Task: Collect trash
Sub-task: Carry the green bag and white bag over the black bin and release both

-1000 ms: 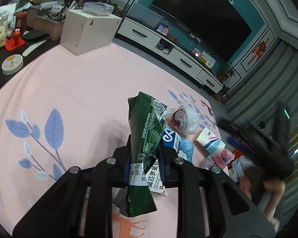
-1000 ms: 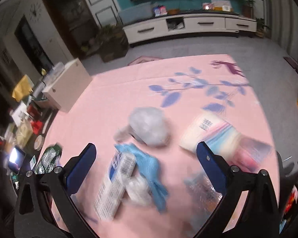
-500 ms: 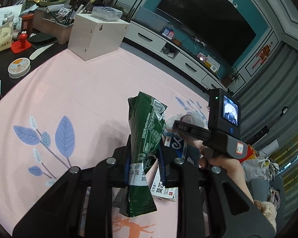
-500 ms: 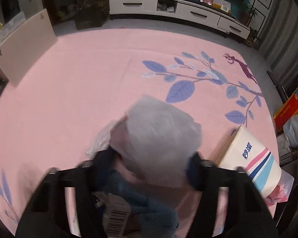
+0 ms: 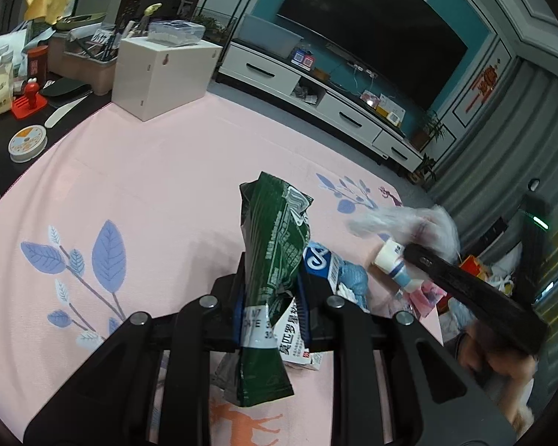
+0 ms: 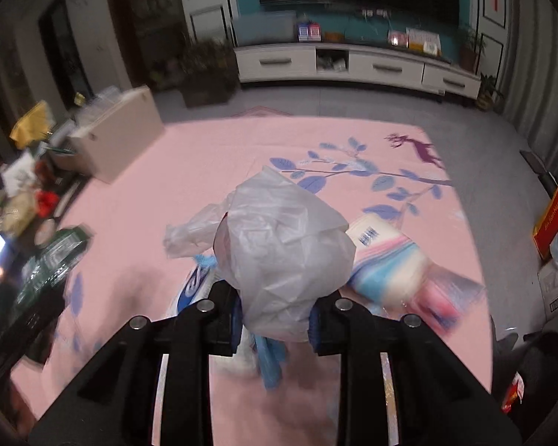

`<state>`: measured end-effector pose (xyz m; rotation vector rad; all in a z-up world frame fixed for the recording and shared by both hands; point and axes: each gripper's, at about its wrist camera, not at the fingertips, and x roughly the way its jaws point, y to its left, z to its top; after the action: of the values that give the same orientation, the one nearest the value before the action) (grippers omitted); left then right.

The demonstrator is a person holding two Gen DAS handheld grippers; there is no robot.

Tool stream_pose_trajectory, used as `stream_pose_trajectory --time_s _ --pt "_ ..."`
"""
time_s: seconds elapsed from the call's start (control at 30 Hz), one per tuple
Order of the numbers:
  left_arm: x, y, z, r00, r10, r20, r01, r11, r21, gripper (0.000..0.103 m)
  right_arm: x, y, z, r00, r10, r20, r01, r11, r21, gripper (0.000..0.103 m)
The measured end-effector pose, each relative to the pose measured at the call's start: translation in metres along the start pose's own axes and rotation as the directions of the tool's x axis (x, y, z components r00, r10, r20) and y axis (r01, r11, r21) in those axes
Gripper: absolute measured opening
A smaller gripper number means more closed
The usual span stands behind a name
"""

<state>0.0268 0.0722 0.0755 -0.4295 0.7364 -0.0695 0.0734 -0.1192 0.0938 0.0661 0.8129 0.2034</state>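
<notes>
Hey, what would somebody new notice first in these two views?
Probably the green snack wrapper standing upright, pinched in the left tongs. Next, the crumpled white plastic bag bulging between the right tongs, whose jaws are closing on it, above litter scattered on the pink mat.

"DATE" and the figures "30" are printed on the white band of the green snack wrapper (image 5: 273,267). "JinJianNan", partly blurred, is read on the red box (image 6: 554,219) beside the pink mat (image 6: 204,171).
</notes>
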Motion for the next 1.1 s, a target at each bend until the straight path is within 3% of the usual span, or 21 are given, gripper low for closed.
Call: stream_pose_trajectory --time_s 0.13,0.27,0.4,0.5,0.6,0.7,0.93,1.1 --pt "0.004 -0.014 -0.006 1.000 -0.010 -0.015 0.011 0.999 0.046 0.023 -0.035 -0.031 -0.051 0.999 0.021 0.024 -0.023 0.997 0.079 0.028" --pt "0.002 -0.039 -0.018 1.000 -0.009 -0.016 0.011 0.991 0.133 0.023 -0.056 -0.054 -0.084 1.000 -0.018 0.017 0.016 0.989 0.150 0.028" --pt "-0.004 -0.071 -0.031 1.000 -0.030 -0.011 0.031 0.979 0.203 0.023 -0.094 -0.077 -0.086 0.995 -0.054 0.087 0.037 0.982 0.187 0.028" --pt "-0.011 -0.101 -0.043 0.998 -0.060 -0.005 0.059 0.965 0.255 0.023 -0.134 -0.085 -0.086 0.973 -0.134 0.190 0.095 0.975 0.201 0.029" --pt "-0.021 -0.128 -0.058 0.993 -0.114 -0.007 0.112 0.953 0.282 0.023 -0.165 -0.098 -0.089 0.956 -0.152 0.251 0.094 0.970 0.226 0.029" --pt "-0.028 -0.156 -0.072 0.983 -0.183 -0.028 0.183 0.938 0.295 0.023 -0.188 -0.116 -0.094 0.942 -0.176 0.286 0.098 0.959 0.267 0.029" --pt "-0.037 -0.238 -0.110 0.946 -0.307 -0.103 0.322 0.867 0.380 0.024 -0.226 -0.170 -0.114 0.894 -0.319 0.315 0.181 0.899 0.398 0.029" --pt "-0.022 -0.294 -0.143 0.911 -0.363 -0.193 0.411 0.822 0.395 0.024 -0.229 -0.214 -0.129 0.898 -0.349 0.268 0.187 0.854 0.485 0.030"
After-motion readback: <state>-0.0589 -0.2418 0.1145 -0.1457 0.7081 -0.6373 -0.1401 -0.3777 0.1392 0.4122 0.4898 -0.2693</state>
